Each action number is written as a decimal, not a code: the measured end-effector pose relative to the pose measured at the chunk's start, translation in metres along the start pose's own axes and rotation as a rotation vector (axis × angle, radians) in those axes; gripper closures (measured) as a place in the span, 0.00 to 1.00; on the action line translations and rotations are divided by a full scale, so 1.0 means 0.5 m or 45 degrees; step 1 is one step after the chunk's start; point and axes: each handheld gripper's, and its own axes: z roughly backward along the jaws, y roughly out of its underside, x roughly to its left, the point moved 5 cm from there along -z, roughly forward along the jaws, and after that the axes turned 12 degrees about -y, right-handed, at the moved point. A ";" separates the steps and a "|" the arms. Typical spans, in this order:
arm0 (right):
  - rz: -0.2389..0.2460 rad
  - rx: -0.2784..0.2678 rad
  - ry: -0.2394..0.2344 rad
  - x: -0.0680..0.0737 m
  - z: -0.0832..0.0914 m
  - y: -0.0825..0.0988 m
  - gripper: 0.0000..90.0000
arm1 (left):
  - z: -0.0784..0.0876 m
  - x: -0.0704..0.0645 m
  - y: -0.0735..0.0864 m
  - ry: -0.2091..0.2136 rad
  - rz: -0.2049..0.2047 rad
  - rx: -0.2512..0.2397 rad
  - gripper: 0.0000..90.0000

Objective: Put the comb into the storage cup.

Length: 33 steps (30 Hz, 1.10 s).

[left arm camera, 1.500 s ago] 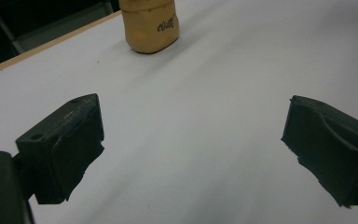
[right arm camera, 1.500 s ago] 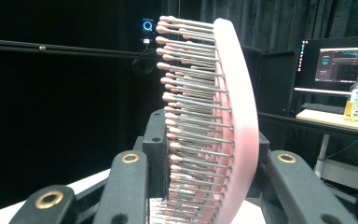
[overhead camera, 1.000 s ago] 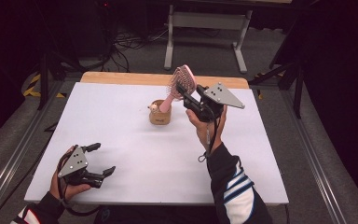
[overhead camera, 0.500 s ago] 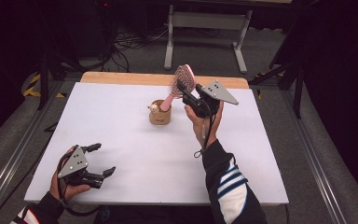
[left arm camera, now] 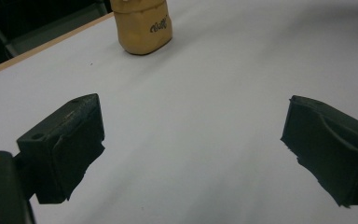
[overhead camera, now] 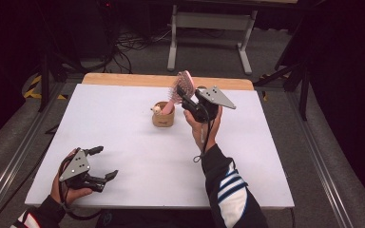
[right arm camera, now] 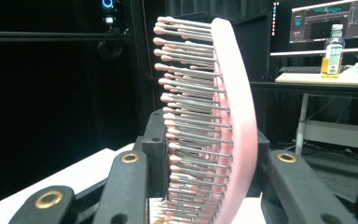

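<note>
White table (overhead camera: 123, 123) mostly bare; right tongs (overhead camera: 183, 95) clamp hairbrush (overhead camera: 183, 85) over cup (overhead camera: 163, 116)

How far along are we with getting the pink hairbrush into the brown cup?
Done: the right gripper is shut on the pink hairbrush, lifted off the table. In hand: the handle end sits at the rim of the brown cup, brush head tilted up. Left: seat it in the cup and let go. The left gripper rests open near the white table's front edge.
</note>
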 end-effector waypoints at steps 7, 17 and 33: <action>0.017 0.034 -0.007 0.011 -0.012 0.024 0.71 | -0.001 -0.001 0.002 0.003 -0.008 0.005 0.07; -0.023 0.069 -0.018 0.014 -0.026 0.057 0.70 | -0.001 -0.001 0.002 0.004 -0.002 0.003 0.07; -0.074 0.091 -0.034 0.011 -0.031 0.081 0.70 | -0.001 -0.002 0.002 0.008 -0.002 0.001 0.07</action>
